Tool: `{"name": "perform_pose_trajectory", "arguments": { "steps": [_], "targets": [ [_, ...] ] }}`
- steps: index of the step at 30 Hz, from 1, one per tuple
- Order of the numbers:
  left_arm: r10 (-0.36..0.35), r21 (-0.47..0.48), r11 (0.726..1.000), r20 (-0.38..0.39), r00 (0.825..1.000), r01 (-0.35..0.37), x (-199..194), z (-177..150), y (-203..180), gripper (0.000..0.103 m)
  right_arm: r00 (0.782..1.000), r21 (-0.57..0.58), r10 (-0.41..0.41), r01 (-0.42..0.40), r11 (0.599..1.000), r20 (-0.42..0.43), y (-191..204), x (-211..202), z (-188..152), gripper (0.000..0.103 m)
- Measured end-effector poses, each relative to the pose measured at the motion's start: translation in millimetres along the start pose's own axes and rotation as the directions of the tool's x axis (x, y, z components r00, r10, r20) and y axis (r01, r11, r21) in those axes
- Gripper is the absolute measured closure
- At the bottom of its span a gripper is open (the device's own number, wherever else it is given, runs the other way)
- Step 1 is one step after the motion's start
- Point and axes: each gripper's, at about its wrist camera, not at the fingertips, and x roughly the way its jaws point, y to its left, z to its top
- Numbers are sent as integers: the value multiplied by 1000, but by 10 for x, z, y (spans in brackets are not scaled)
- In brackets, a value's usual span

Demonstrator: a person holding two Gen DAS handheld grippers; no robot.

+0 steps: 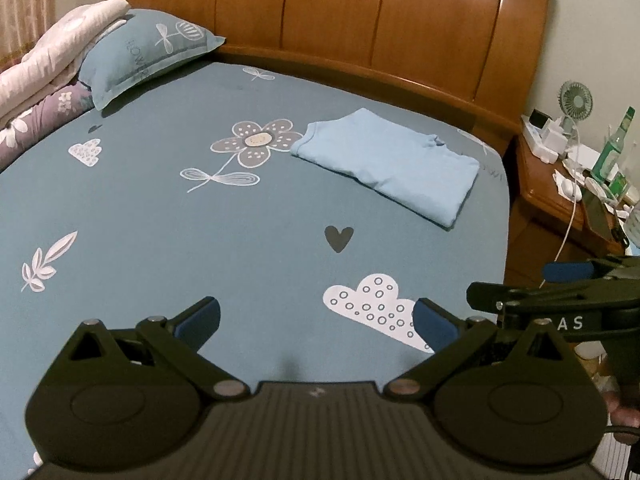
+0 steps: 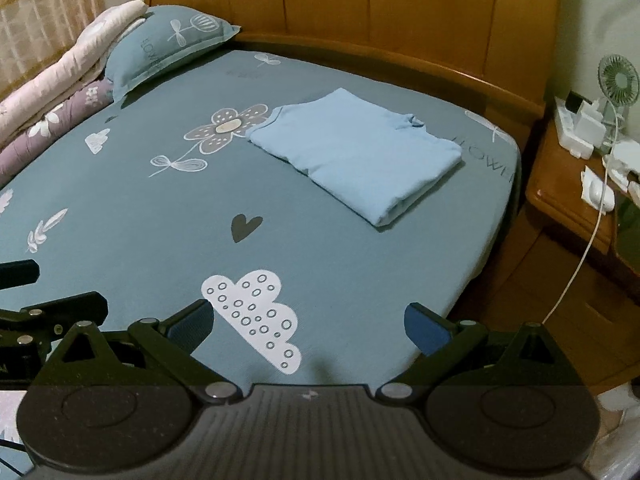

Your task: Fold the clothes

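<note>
Your left gripper and right gripper hang spread and empty over the bed's near edge, while the folded blue shirt lies near the headboard-side right corner, long axis slanting toward that edge, collar half hidden.

1. Between the spread jaws of the left gripper, blue pads on black arms, lies a teal bedsheet printed with a white ringed cloud
2. Ahead of the jaws: a dark grey heart and a grey-and-white flower
3. Farther ahead, right: a plain light blue folded garment
4. Far ahead, left: a teal pillow with white flower print
5. Beyond everything: an orange-brown wooden headboard
</note>
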Motion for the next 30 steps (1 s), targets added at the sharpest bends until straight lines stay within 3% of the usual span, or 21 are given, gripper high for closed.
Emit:
{"name": "perform_pose_trajectory", "arguments": {
  "steps": [14, 30],
  "targets": [
    [45, -7, 999, -36, 998, -45, 139, 124, -78, 1, 999, -77, 30, -32, 997, -20, 31, 186, 204, 0],
    [84, -9, 996, -76, 994, -85, 355, 260, -271, 1, 997, -108, 73, -77, 991, -38, -218, 304, 335, 0]
  ]
}}
